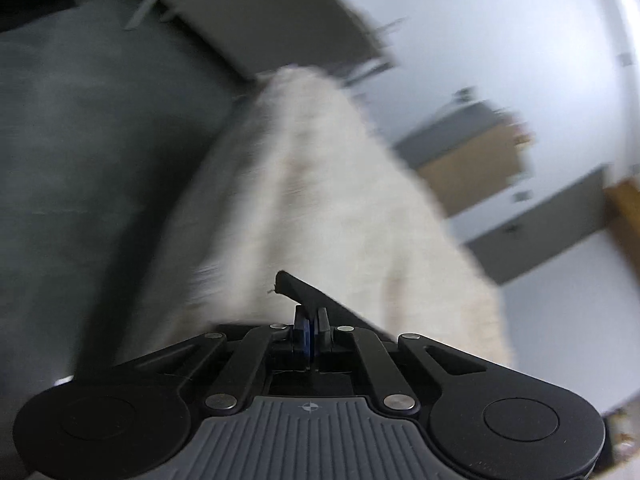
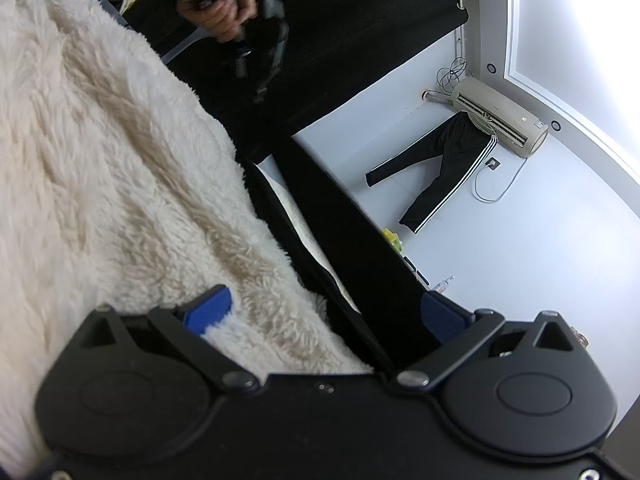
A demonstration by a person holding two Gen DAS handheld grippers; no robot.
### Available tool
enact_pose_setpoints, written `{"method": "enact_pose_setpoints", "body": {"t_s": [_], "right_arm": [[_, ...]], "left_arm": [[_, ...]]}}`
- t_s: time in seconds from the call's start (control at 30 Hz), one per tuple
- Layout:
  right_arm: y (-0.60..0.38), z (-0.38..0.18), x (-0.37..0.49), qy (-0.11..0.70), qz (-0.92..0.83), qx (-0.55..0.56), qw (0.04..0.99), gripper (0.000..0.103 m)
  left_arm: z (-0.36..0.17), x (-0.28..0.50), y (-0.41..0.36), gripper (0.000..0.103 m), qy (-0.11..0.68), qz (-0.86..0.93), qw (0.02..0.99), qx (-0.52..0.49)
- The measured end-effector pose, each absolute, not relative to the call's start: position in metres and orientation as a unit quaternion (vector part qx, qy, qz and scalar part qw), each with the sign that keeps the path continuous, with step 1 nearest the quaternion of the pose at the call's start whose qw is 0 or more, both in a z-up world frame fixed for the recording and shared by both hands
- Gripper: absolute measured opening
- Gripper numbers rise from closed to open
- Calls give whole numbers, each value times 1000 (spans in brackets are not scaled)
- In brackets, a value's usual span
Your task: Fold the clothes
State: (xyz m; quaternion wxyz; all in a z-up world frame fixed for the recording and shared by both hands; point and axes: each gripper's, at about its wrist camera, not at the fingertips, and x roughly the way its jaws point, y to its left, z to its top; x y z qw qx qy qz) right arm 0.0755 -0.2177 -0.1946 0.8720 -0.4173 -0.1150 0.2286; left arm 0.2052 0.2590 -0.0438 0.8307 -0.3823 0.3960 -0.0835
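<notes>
A cream fleece garment point(image 1: 320, 200) with a black outer side stretches away from my left gripper point(image 1: 310, 328) in the blurred left wrist view. That gripper is shut, and a black edge strip point(image 1: 308, 294) of the garment sticks out of its jaws. In the right wrist view the fleece garment point(image 2: 120, 160) fills the left side, with its black side point(image 2: 352, 264) folded beside it. My right gripper point(image 2: 326, 314) stands open wide, with fleece and black cloth lying between its blue pads point(image 2: 208, 312). A person's hand point(image 2: 220, 0) holds the left gripper at the top.
Black trousers with white stripes point(image 2: 440, 172) hang on the white wall below an air conditioner point(image 2: 500, 120). A yellow item point(image 2: 392, 238) sits near the black cloth's edge. Grey cabinets point(image 1: 272, 12) and a wood-coloured box point(image 1: 476, 160) stand beyond the dark surface point(image 1: 80, 140).
</notes>
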Motion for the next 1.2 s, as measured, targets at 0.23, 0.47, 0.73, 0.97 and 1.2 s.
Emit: {"method": "enact_pose_setpoints", "body": {"t_s": [0.23, 0.47, 0.73, 0.97, 1.2], "right_arm": [[-218, -194, 75, -115, 228, -419, 871, 103], [-216, -193, 75, -112, 228, -422, 870, 103], [-212, -185, 77, -101, 230, -429, 868, 103], [-213, -132, 94, 11, 270, -387, 882, 103], [-257, 12, 180, 107, 368, -333, 862, 103]], "left_arm": [[-55, 183, 258, 48, 378, -47, 840, -387], [2, 114, 235, 66, 282, 0, 886, -368], [19, 46, 107, 80, 203, -58, 912, -353], [-4, 36, 77, 81, 232, -83, 913, -324], [-18, 37, 80, 81, 243, -101, 899, -350]]}}
